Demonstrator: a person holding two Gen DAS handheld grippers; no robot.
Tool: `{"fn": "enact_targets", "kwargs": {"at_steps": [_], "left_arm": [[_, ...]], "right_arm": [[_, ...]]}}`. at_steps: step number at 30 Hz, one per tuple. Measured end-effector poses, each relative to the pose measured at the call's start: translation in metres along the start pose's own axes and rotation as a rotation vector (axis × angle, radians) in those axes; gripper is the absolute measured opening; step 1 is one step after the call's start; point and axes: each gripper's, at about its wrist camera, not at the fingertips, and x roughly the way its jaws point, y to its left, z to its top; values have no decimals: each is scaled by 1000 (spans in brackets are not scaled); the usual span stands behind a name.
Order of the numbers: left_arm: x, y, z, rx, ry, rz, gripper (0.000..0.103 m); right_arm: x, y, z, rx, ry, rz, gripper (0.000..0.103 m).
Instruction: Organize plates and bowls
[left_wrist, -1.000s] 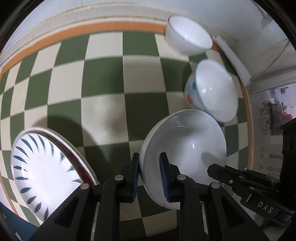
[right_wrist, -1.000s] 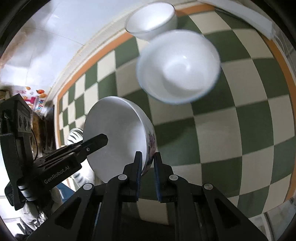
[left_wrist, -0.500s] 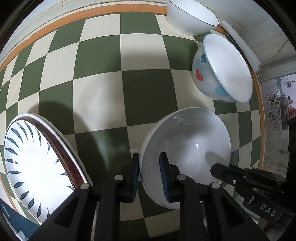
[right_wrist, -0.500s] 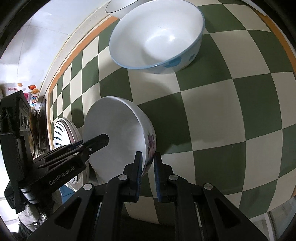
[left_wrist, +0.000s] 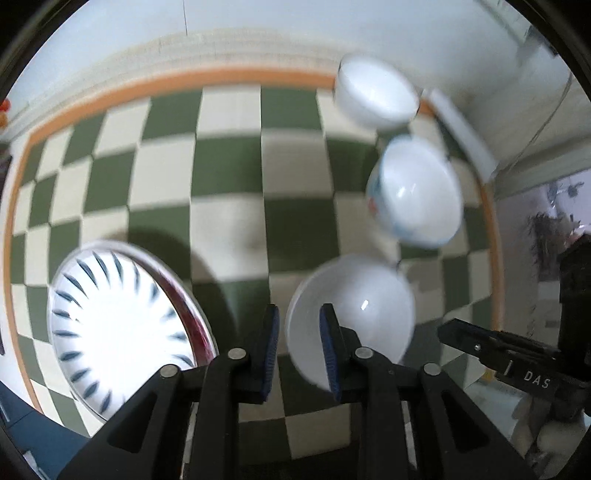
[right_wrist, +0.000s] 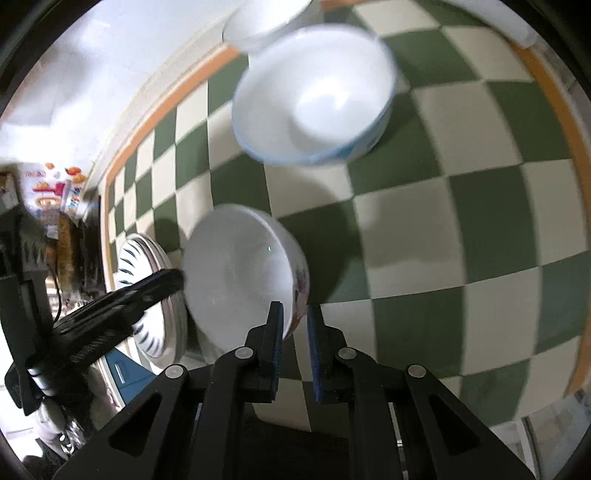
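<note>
A white bowl with a flower print on its outer wall sits on the checked tablecloth. My left gripper straddles its left rim; the jaws are opening and a gap shows beside the rim. My right gripper straddles the opposite rim, also opening, with its pads just off the wall. A plate with blue strokes lies to the left on a red-rimmed plate. Further back stand a blue-rimmed patterned bowl and a small white bowl.
The green and cream tablecloth has an orange border and runs up to a white wall behind. A white strip lies along the right edge. Room clutter shows beyond the table's left side.
Both pairs of jaws have widened off the white bowl's rim. The left gripper has lifted, so the bowl and plate look smaller and more of the table shows.
</note>
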Motion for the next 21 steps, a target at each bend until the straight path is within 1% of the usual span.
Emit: {"fn": "enact_targets", "kwargs": {"at_steps": [1, 2, 3, 4, 6, 7, 9, 11, 14, 15, 16, 17, 18, 19, 20, 21], "left_arm": [[-7, 0, 9, -2, -21, -8, 30], [-10, -3, 18, -1, -38, -15, 34], [-10, -9, 31, 7, -51, -17, 35], [-8, -13, 44, 9, -56, -16, 35], [0, -21, 65, 20, -50, -16, 35], [11, -28, 80, 32, -33, -24, 35], [27, -38, 95, 58, -5, -29, 35], [50, -52, 109, 100, 37, -19, 35], [83, -66, 120, 140, 108, -2, 35], [90, -68, 120, 148, 127, 0, 35], [101, -71, 122, 155, 145, 5, 34], [106, -73, 122, 161, 151, -2, 30], [109, -74, 121, 166, 155, -11, 19], [114, -76, 120, 173, 162, -16, 17], [115, -77, 119, 175, 163, -21, 17], [114, -77, 118, 175, 158, -21, 17]], "right_arm": [[-9, -2, 2, 3, -16, 6, 36], [-20, -5, 7, 12, -39, 16, 42], [-31, -10, 14, 29, -68, 26, 55], [-37, -14, 21, 43, -89, 35, 61], [-43, -23, 36, 68, -124, 40, 61], [-43, -28, 46, 76, -138, 35, 61], [-36, -37, 63, 103, -149, 25, 61], [-23, -47, 81, 131, -138, 23, 61], [-6, -54, 98, 162, -121, 34, 60], [-1, -57, 102, 171, -117, 26, 60], [3, -62, 103, 171, -112, 21, 54], [8, -62, 105, 173, -110, 16, 47], [12, -64, 108, 180, -108, 8, 33], [15, -65, 110, 183, -104, 6, 22], [17, -67, 110, 189, -108, 25, 19], [17, -66, 111, 196, -113, 27, 16]]}}
